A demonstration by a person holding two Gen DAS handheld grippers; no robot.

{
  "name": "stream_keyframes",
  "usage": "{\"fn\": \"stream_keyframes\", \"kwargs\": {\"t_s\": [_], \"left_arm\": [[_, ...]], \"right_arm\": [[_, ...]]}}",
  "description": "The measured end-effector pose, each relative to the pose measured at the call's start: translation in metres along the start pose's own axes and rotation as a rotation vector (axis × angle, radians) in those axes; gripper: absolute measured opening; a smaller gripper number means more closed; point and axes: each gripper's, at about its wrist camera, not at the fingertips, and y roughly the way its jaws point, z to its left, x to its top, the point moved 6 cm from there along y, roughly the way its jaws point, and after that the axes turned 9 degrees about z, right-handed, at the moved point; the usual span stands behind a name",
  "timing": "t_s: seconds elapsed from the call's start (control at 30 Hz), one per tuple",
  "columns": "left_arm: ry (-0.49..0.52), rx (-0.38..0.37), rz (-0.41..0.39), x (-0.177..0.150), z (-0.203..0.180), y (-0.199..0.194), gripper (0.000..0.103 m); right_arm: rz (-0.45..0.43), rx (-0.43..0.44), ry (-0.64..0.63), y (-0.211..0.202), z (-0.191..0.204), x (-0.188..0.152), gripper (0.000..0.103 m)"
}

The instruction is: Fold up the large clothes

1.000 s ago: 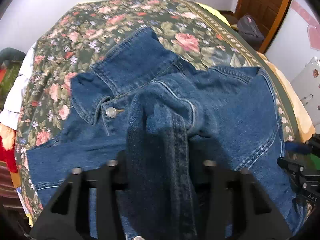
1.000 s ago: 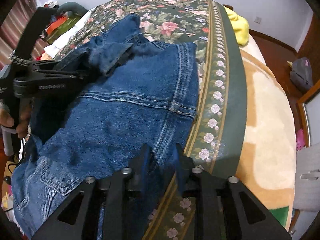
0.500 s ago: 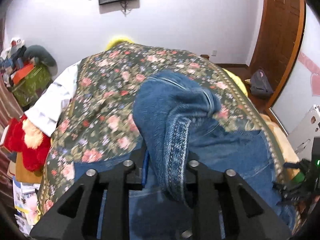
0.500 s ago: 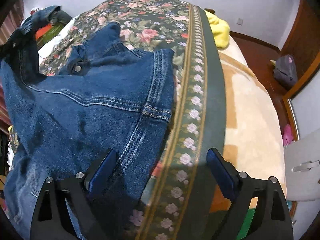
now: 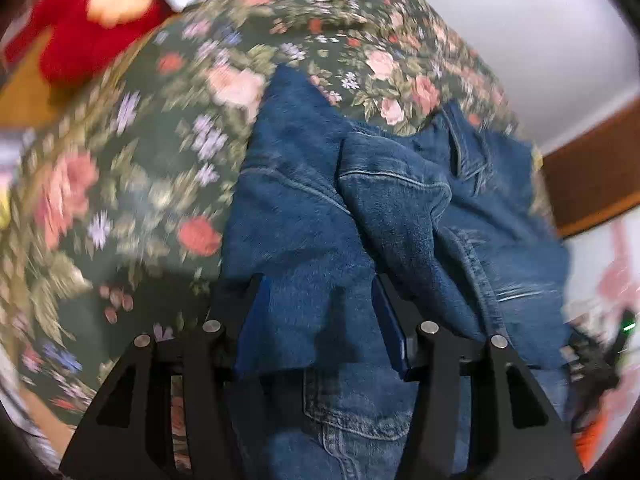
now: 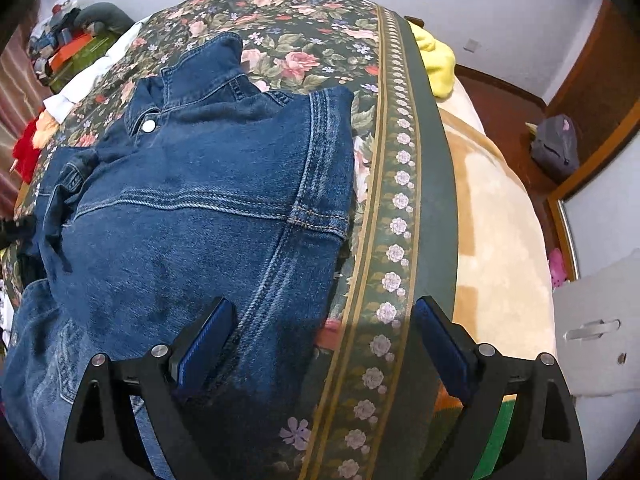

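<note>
The left gripper has just swung the blue denim jacket's sleeve across; its jaws, just opening, still straddle it. The right gripper gapes empty, so the side fold looks laid.

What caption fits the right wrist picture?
Open right gripper hovering over a denim jacket laid on a flowery bedspread.

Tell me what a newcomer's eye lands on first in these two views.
A dark blue denim jacket fills the middle of both views, spread on a dark green floral bedspread, its silver collar button bright near the top left in the right wrist view. A loose flap of it lies between the fingers of the left gripper. The right gripper stands wide open over the jacket's edge and the bedspread's flowered border.
</note>
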Motion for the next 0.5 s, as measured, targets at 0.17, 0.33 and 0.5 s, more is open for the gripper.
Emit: {"fn": "stream_keyframes", "kwargs": {"t_s": [0.17,0.33,0.5], "left_arm": [[0.044,0.014,-0.05,0.003,-0.017,-0.014,0.058],[0.178,0.085,-0.07,0.031,-0.07,-0.008,0.061],[0.25,0.141,-0.058,0.059,-0.106,0.018,0.061]], "right_arm": [[-0.027,0.031,0.018,-0.012,0.005,0.011,0.091],[-0.069,0.06,0.036,-0.024,0.013,0.022,0.091],[-0.087,0.062,0.027,-0.024,0.016,0.028,0.091]]}}
